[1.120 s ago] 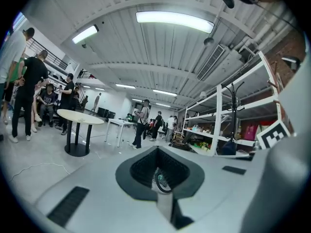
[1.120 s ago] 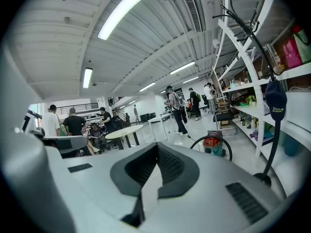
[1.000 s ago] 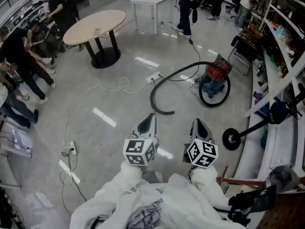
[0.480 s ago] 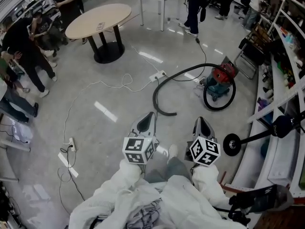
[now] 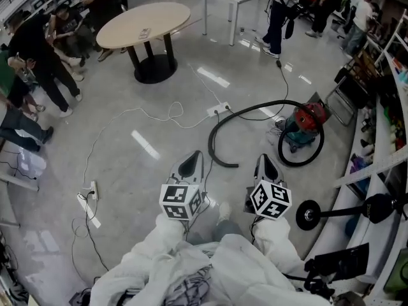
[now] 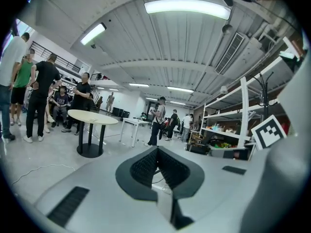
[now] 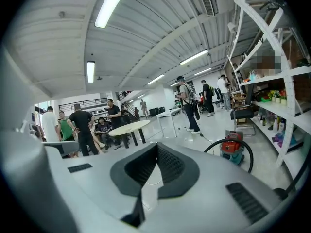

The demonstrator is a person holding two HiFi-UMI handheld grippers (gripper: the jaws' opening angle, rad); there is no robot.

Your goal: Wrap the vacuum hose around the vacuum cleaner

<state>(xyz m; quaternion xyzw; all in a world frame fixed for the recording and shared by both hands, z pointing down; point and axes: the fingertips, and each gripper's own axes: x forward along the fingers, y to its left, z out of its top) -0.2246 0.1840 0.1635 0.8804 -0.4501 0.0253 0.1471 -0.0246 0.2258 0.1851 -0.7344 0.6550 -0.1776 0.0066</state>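
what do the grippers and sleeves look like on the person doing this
The left gripper and right gripper each have a pale grey, tapering shell with black ribbed pads set in a V-shaped notch, plus dark textured strips on the shell. Each carries a white cube printed with black square markers. The person wears loose, crinkled white sleeves.

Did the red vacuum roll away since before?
No. The red vacuum keeps the same gap to the white power strip on its left; only the view shifted.
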